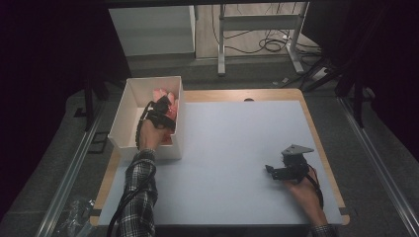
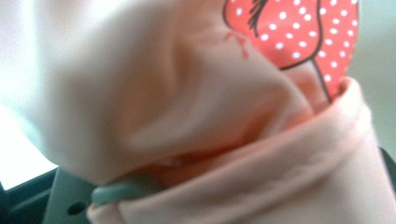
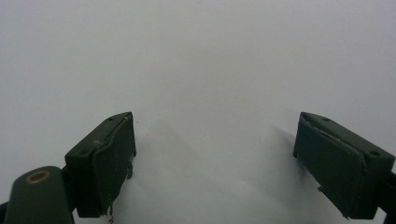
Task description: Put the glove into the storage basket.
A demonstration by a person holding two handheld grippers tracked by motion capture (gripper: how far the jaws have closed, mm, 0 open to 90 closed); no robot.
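Now, left gripper (image 1: 163,109) deep in the box (image 1: 127,101), buried in pink cloth (image 2: 196,121).
Cloth crumpled, no clear axis; left grip unclear; right gripper (image 3: 215,163) wide open, empty, over bare table (image 1: 232,143).

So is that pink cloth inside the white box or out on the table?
Inside: the pink cloth lies bunched within the white box, under the left gripper.

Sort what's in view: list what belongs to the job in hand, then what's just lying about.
In the job:
- pink cloth garment with a red dotted print
- white rectangular box
- left claw, down in the box

Lying about:
- right claw, open over the pale table top
- crumpled clear plastic
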